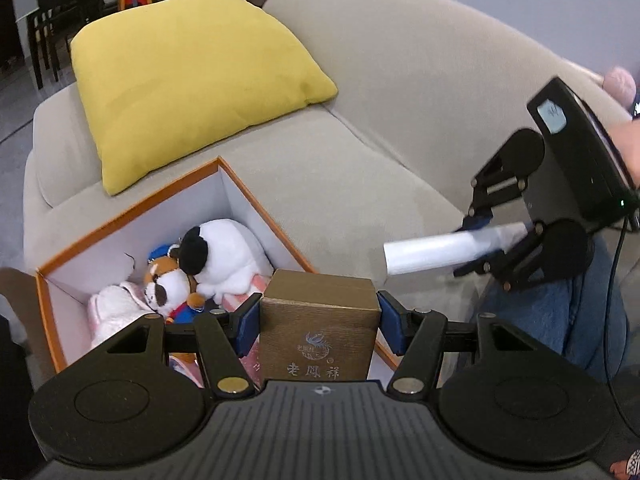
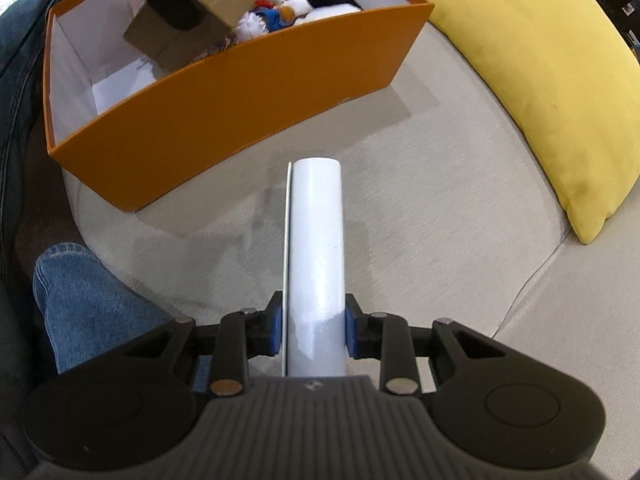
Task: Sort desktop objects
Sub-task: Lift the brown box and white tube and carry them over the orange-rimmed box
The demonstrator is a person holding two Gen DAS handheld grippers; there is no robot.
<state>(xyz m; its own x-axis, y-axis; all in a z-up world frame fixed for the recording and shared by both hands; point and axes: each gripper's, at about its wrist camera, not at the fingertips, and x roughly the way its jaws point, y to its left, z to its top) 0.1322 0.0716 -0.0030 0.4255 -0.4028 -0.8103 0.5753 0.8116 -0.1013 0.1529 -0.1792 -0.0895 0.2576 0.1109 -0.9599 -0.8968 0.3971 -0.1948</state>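
Observation:
My left gripper (image 1: 318, 320) is shut on a brown box with gold Chinese lettering (image 1: 320, 328) and holds it over the near corner of an orange storage box (image 1: 132, 208). Plush toys (image 1: 216, 256) lie inside the storage box. My right gripper (image 2: 311, 330) is shut on a white roll (image 2: 316, 264) and holds it above the sofa seat, to the right of the storage box (image 2: 224, 112). In the left wrist view the right gripper (image 1: 472, 240) with the roll (image 1: 432, 252) is at the right. In the right wrist view the brown box (image 2: 200, 12) hangs over the storage box.
A yellow cushion (image 1: 192, 76) leans on the beige sofa (image 1: 360, 152) behind the storage box; it also shows in the right wrist view (image 2: 552, 88). The person's jeans-clad legs (image 2: 84, 304) are at the sofa's front. A dark dining table and chairs (image 1: 72, 4) stand far back.

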